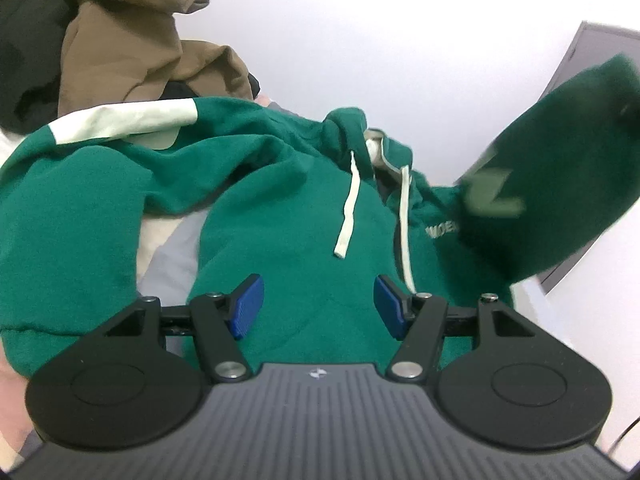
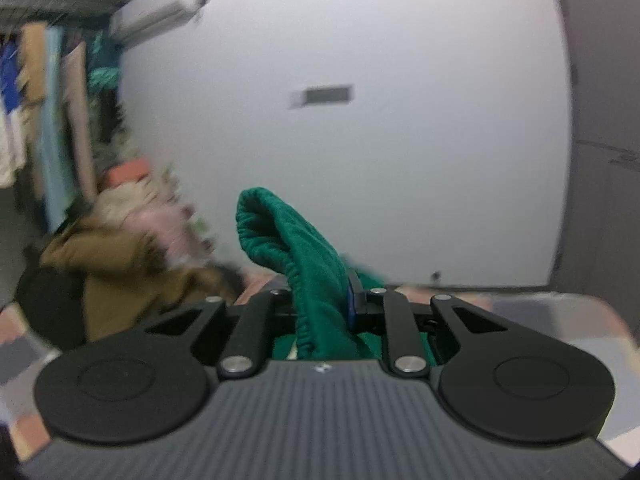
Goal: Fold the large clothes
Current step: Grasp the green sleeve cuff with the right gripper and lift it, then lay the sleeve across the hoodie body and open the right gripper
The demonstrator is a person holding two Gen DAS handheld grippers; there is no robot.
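A green hoodie (image 1: 280,216) with white drawstrings lies spread on the bed, chest side up. One sleeve with a white band (image 1: 120,122) lies across the upper left. My left gripper (image 1: 318,304) hovers open just above the hoodie's chest, its blue pads apart with nothing between them. The other green sleeve (image 1: 568,168) is lifted, blurred, at the right. In the right wrist view that sleeve's ribbed cuff (image 2: 296,248) stands up between the fingers of my right gripper (image 2: 326,312), which is shut on it.
A pile of brown clothes (image 1: 140,52) and black ones sits behind the hoodie at the upper left, also brown clothes (image 2: 116,268) in the right wrist view. A white wall (image 2: 360,160) and a grey door (image 1: 592,40) lie beyond. Hanging clothes fill the far left.
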